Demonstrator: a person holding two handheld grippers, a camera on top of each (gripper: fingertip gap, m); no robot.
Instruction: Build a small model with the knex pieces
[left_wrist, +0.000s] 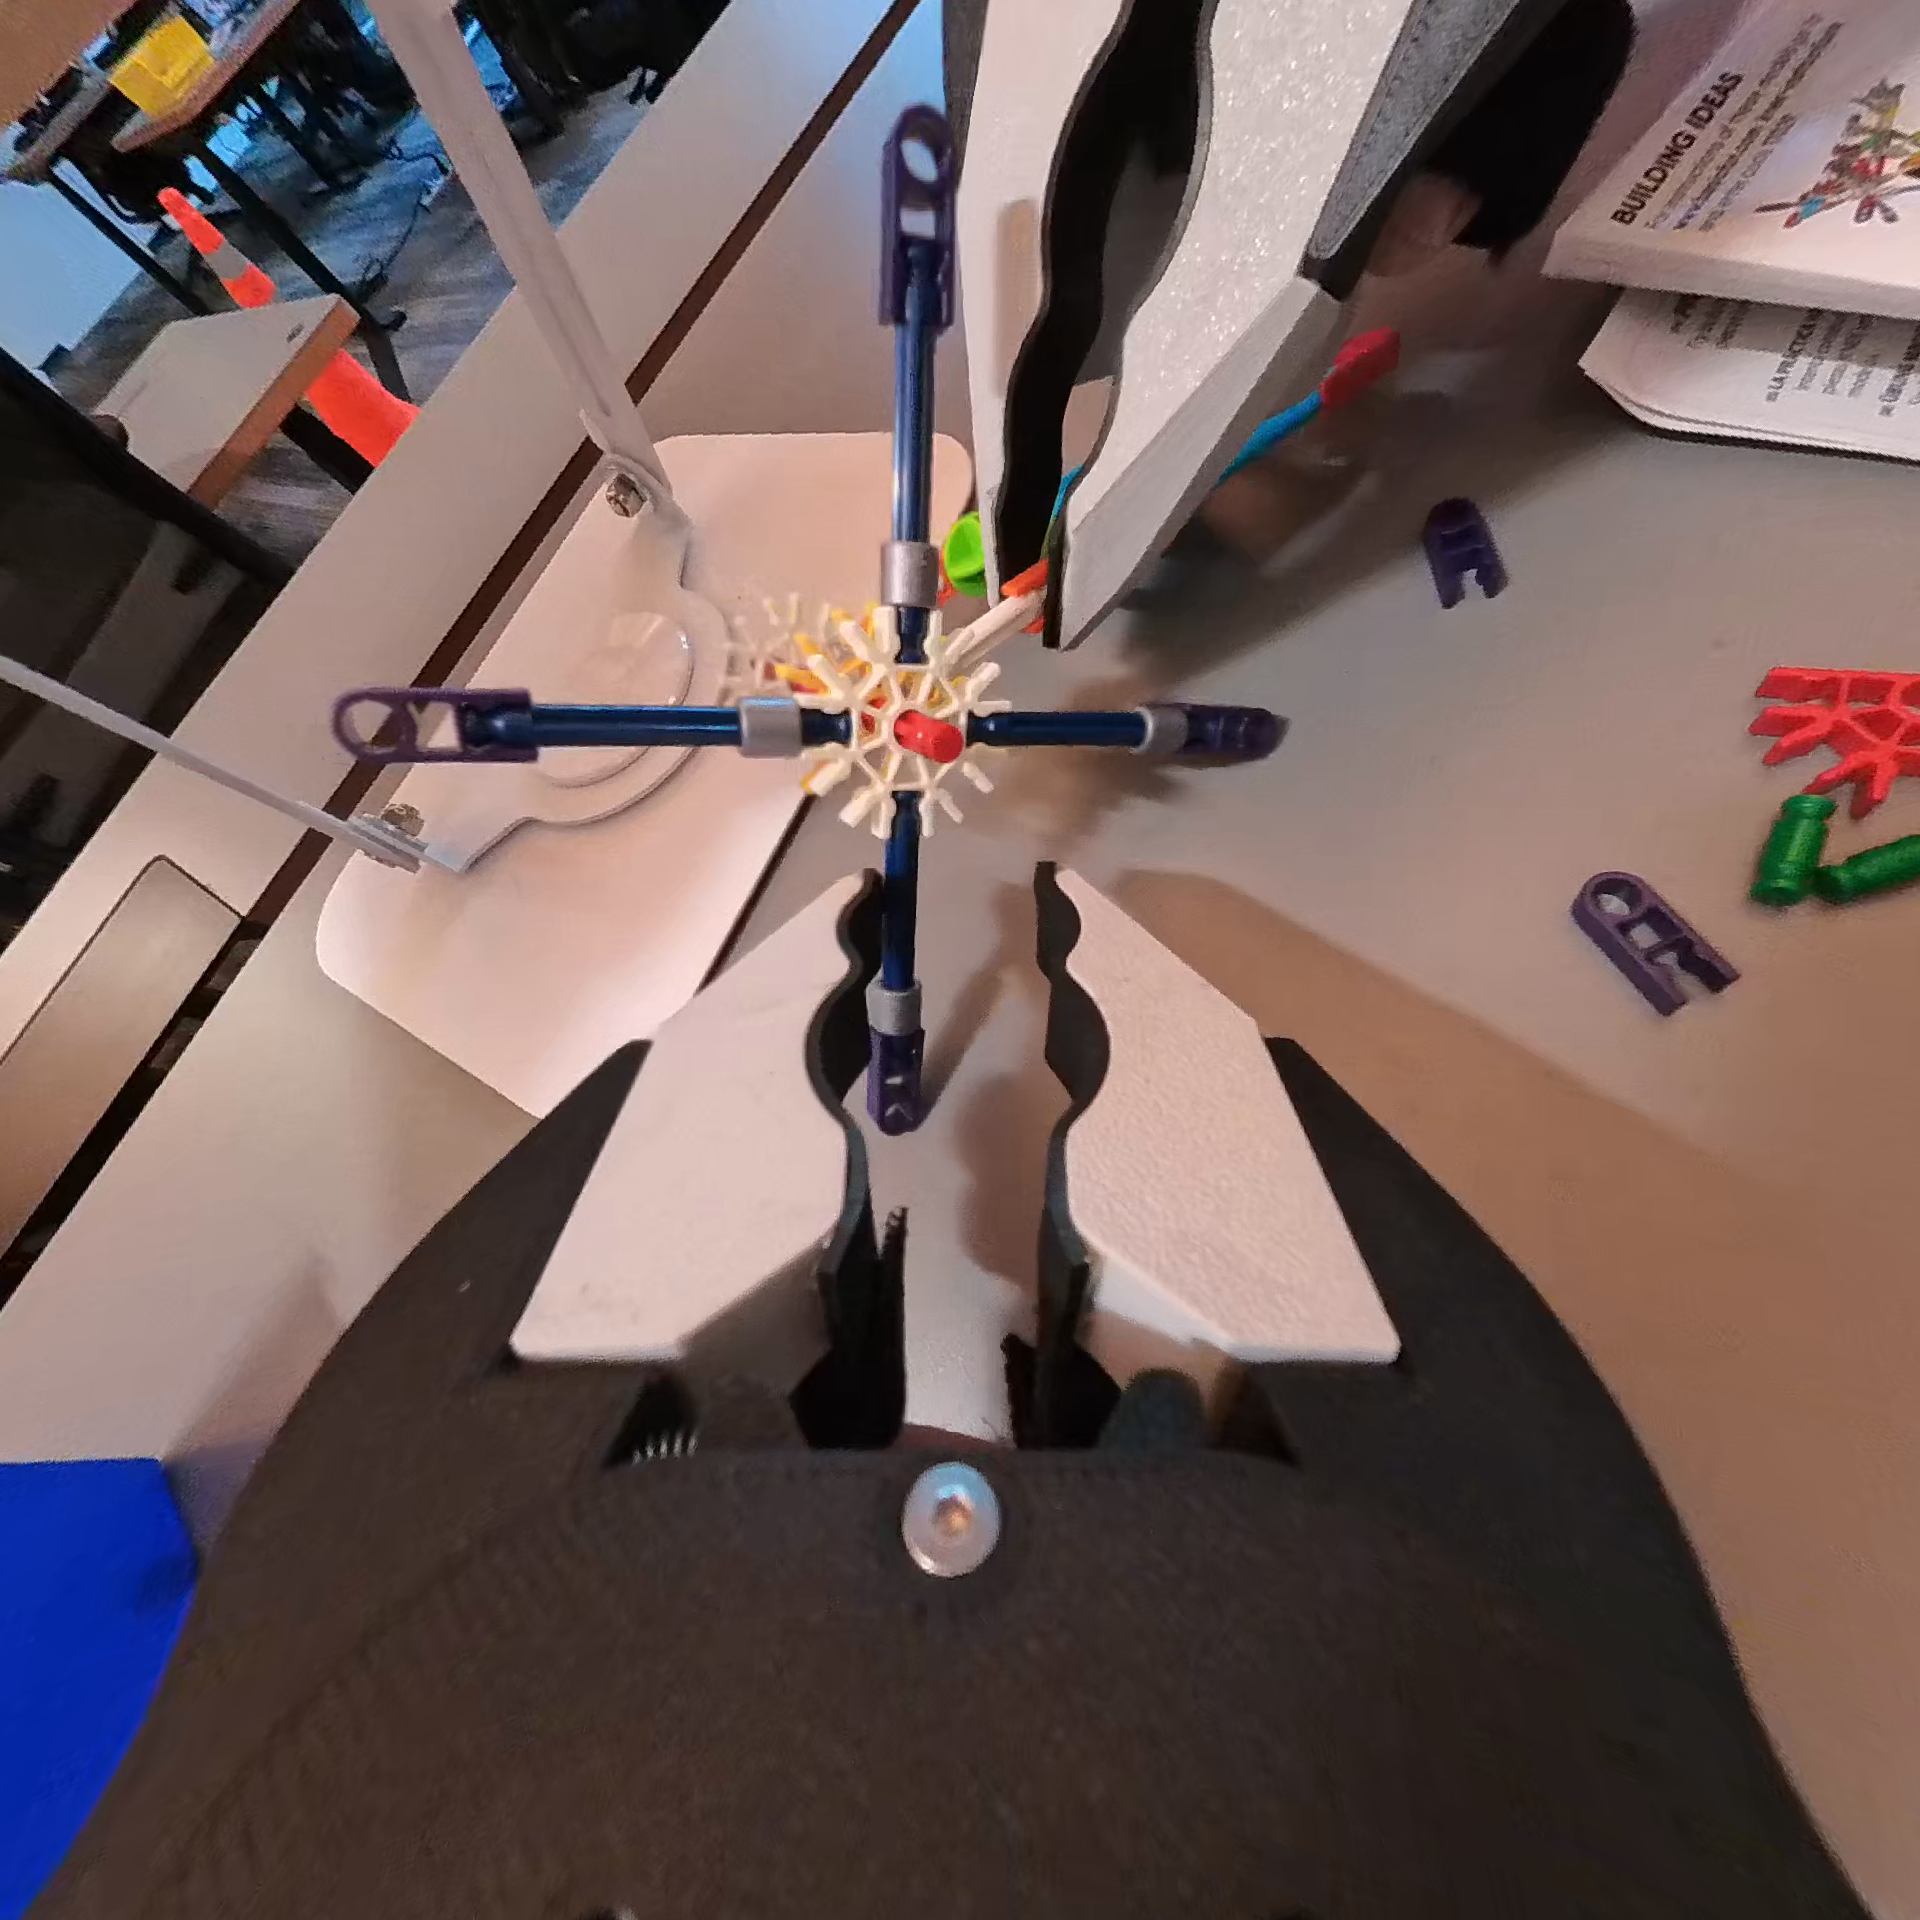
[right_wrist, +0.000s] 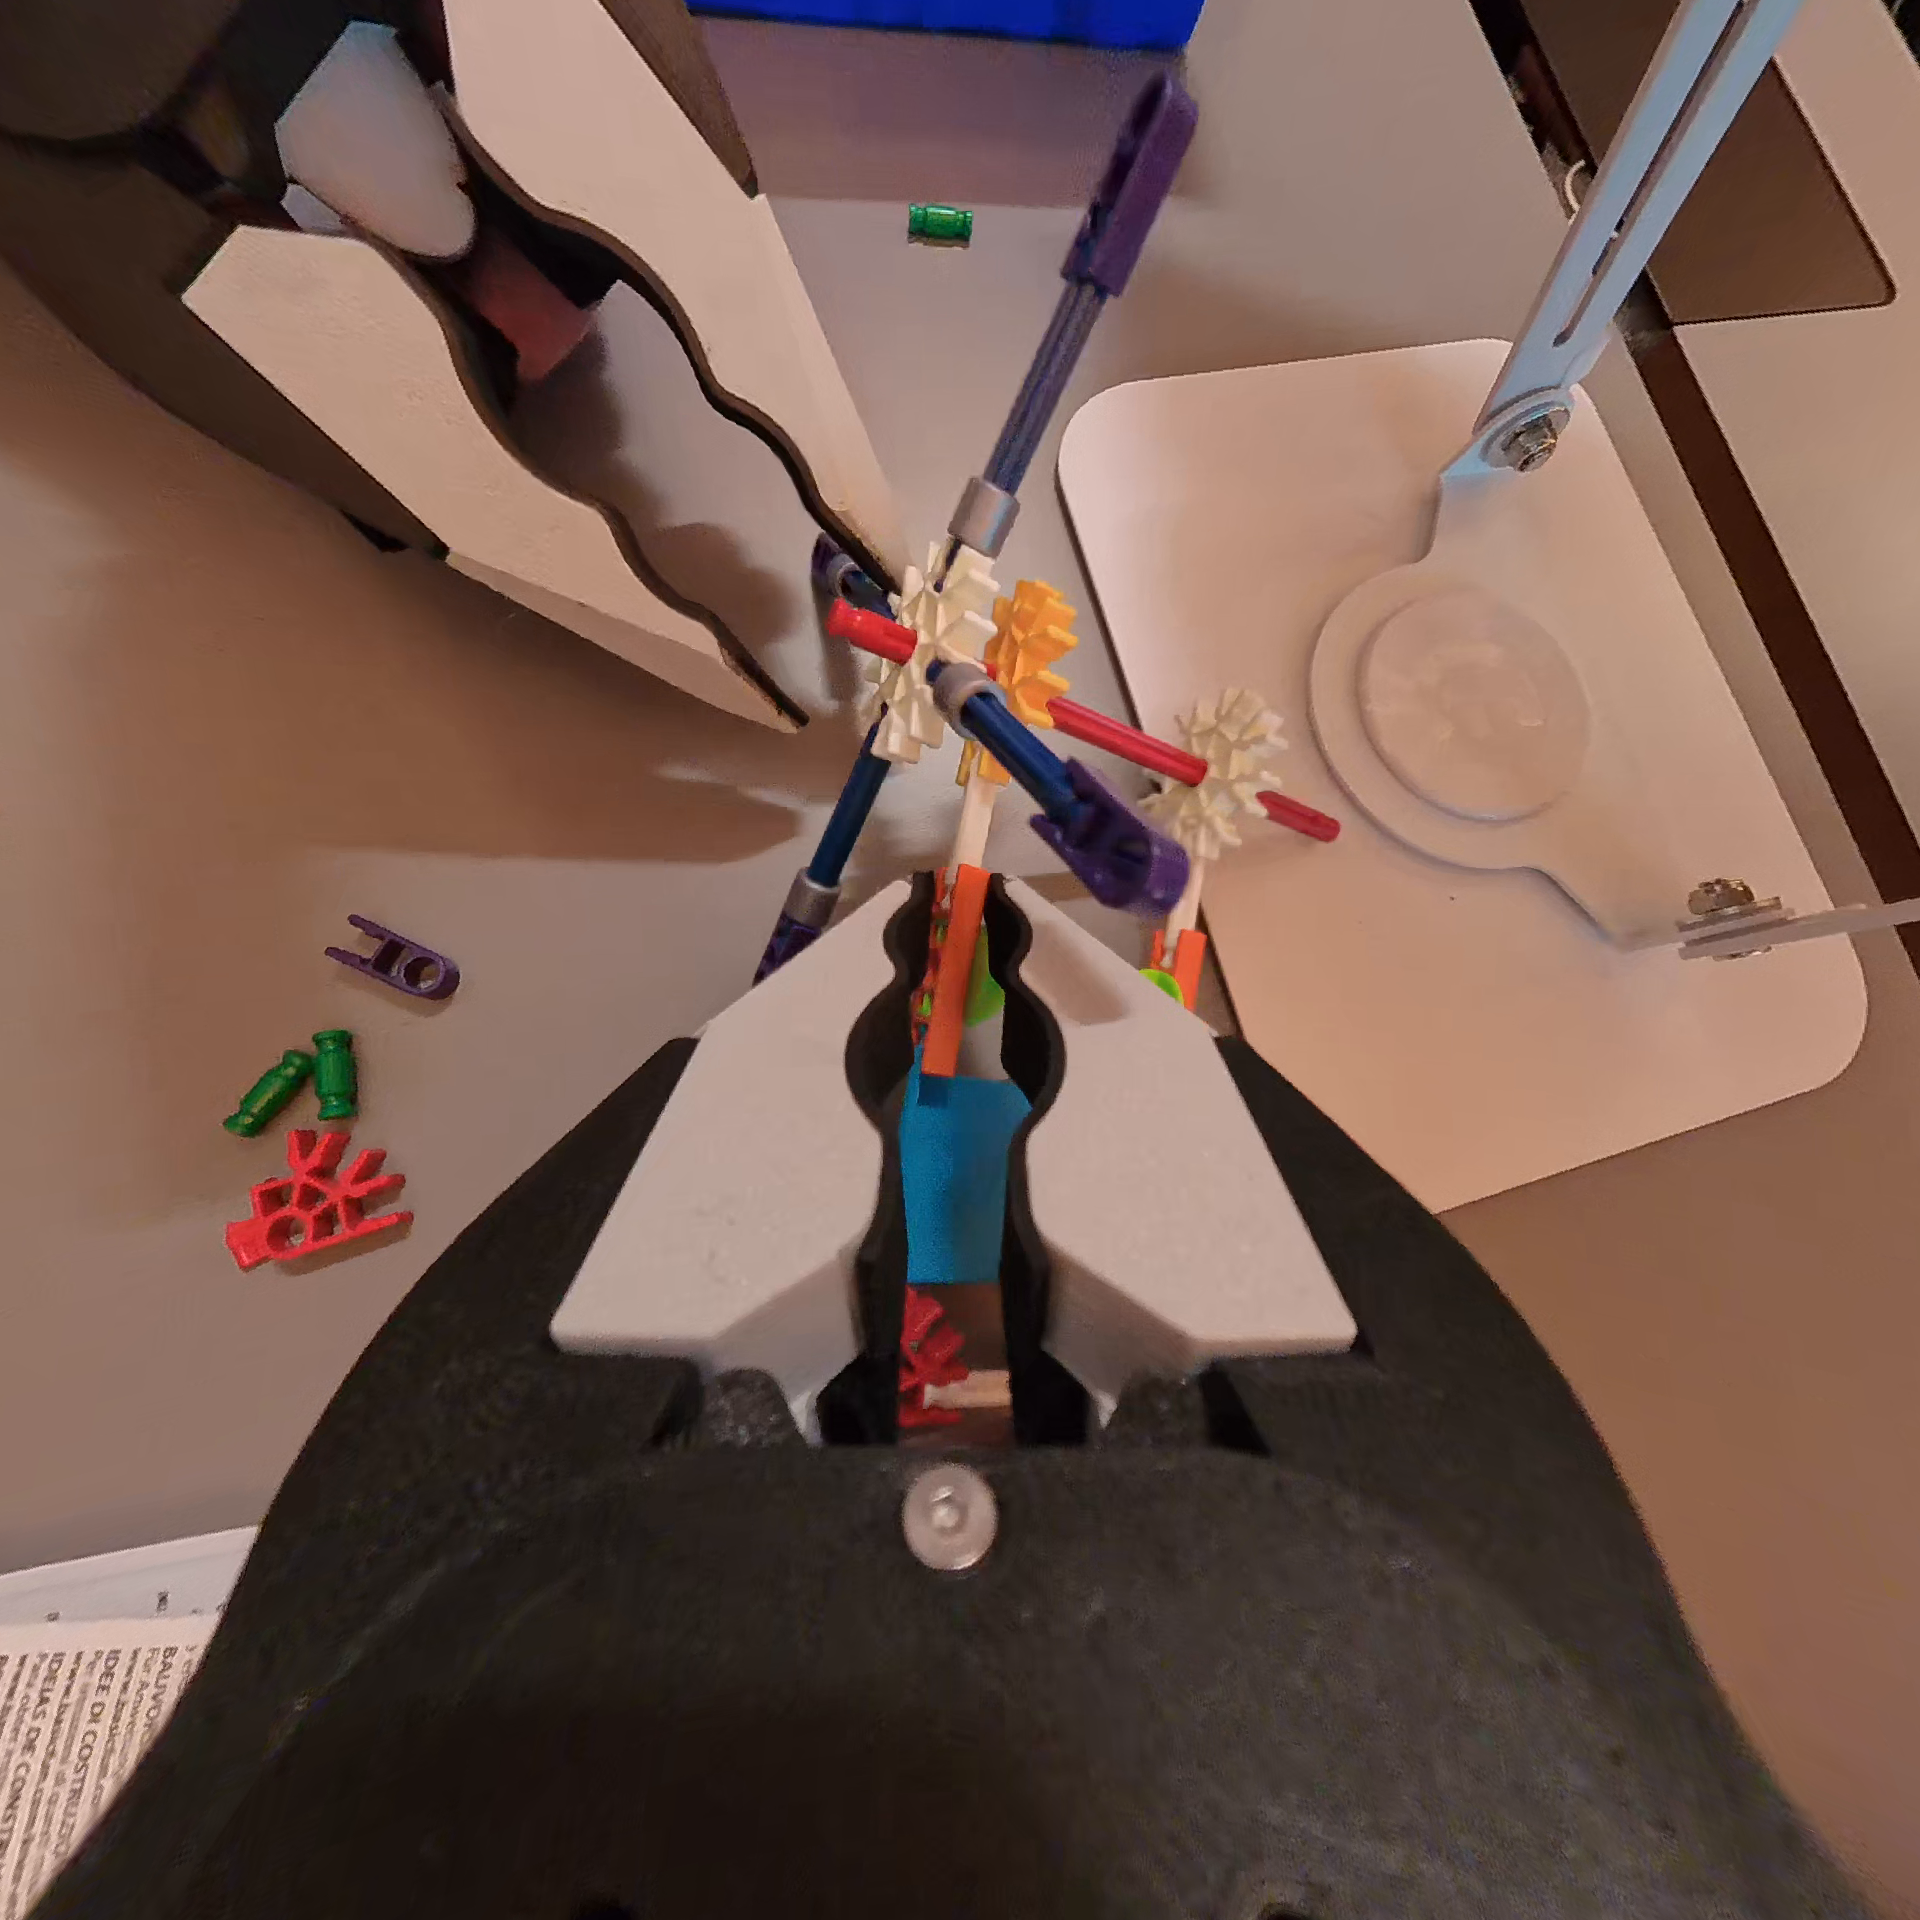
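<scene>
Your right hand-held gripper (right_wrist: 961, 894) clamped the toy windmill (right_wrist: 966, 675) by its orange stem. Your left hand-held gripper (left_wrist: 951, 883) stood open around 1 blue spoke (left_wrist: 899, 904), gripping nothing.

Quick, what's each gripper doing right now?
Left gripper: open, the model's blue rod between its fingers, not clamped.
Right gripper: shut on the toy model's orange and light-blue base.

Four-armed blue-rod toy windmill (left_wrist: 894, 727) with white snowflake hub, upright above the table.
</scene>
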